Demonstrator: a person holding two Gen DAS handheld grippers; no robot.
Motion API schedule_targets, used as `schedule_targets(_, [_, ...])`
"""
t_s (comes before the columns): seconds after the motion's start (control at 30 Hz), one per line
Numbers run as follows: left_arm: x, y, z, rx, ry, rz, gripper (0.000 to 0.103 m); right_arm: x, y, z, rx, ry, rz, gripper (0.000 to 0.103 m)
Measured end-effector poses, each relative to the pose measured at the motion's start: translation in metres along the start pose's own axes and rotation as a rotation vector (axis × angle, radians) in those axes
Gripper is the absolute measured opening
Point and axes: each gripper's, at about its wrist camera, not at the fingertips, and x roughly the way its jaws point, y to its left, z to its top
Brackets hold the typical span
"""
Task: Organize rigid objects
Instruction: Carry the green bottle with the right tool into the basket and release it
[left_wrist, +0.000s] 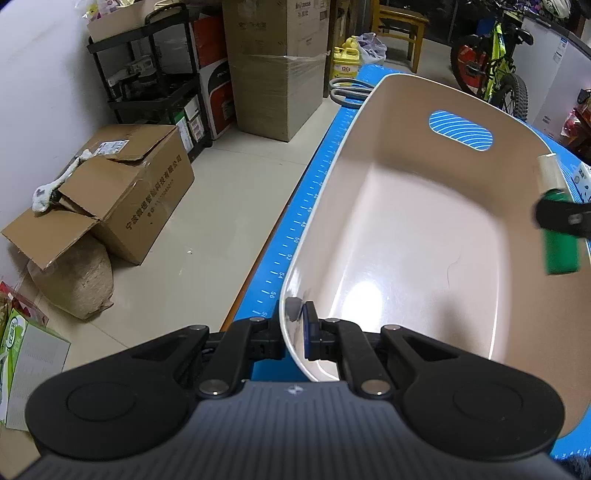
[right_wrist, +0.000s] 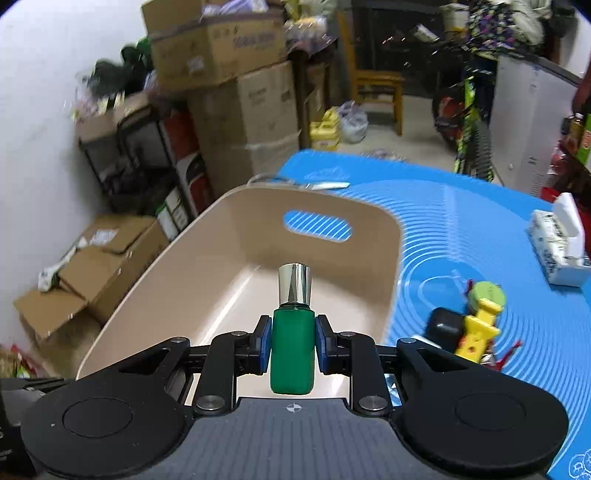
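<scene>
A beige plastic bin with a handle slot stands on the blue mat; its inside shows nothing in it. My left gripper is shut on the bin's near rim. My right gripper is shut on a green bottle with a silver cap, held over the bin's near end. The bottle also shows at the right edge of the left wrist view. A yellow toy, a black block and a green lid lie on the mat to the right of the bin.
A white tissue pack lies at the mat's right edge. Scissors lie beyond the bin. Cardboard boxes, a black shelf, a wooden chair and a bicycle stand on the floor around the table.
</scene>
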Motion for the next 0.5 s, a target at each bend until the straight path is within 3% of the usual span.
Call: schedule_targets(0.5, [0.002, 0.0, 0.0, 0.011, 0.004, 0.003, 0.011, 0.055, 0.032, -0.018, -0.103, 0.184, -0.052, 0.033])
